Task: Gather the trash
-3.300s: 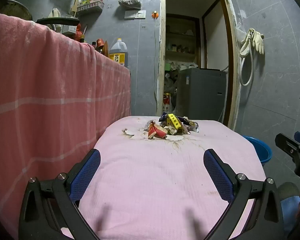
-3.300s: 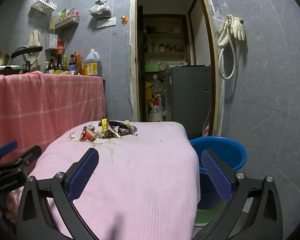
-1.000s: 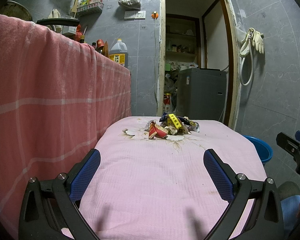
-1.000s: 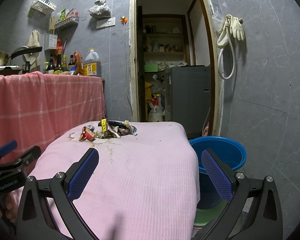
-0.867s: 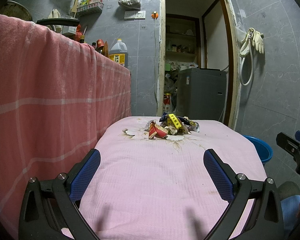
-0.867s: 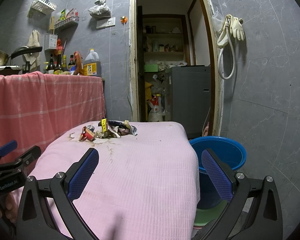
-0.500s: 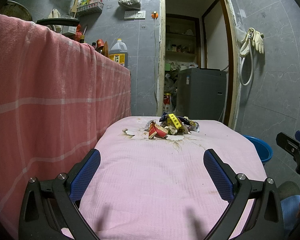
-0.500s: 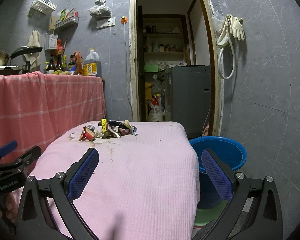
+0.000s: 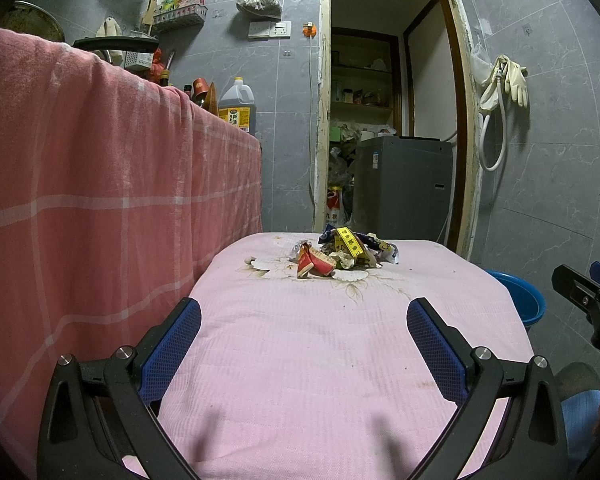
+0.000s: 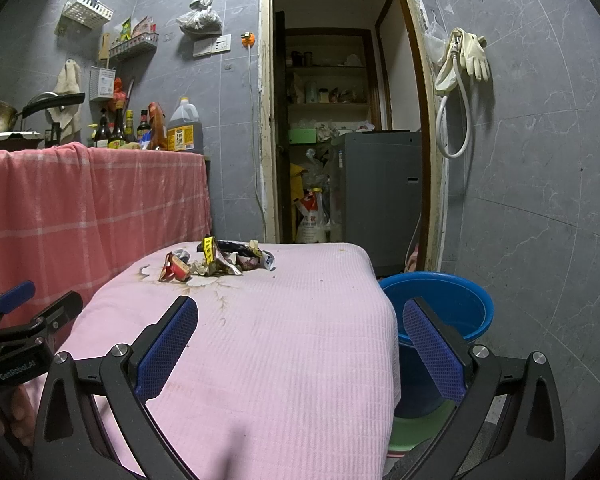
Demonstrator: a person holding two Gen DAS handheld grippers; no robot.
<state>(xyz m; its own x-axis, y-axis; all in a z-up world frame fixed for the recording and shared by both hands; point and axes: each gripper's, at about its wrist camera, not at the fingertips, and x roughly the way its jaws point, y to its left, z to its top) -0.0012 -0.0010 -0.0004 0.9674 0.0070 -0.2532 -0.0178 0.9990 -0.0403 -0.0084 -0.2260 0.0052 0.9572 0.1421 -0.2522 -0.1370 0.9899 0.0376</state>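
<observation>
Hovering wide open over the near edge of the pink cloth-covered table [image 9: 300,360] — left gripper [image 9: 304,336] and right gripper [image 10: 300,332]; lying heaped near its far edge — crumpled wrapper trash pile [image 9: 340,256]; standing off its right edge — round blue plastic bucket [image 10: 444,304].

Both wrist views face forward low over the table [image 9: 300,360], sharing the far trash pile [image 10: 216,262]

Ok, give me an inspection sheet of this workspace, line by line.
Surface: pink cloth over the table, stained near the far end.
Job's things: trash pile of crumpled wrappers at the far end; blue bucket on the floor, right of the table.
Clutter: nothing seen on the table besides the pile.
Grippers: left claw and right claw both open, empty, short of the pile.
Cables: white hose on the wall.
Surroundings: red checked cloth, oil jug.
</observation>
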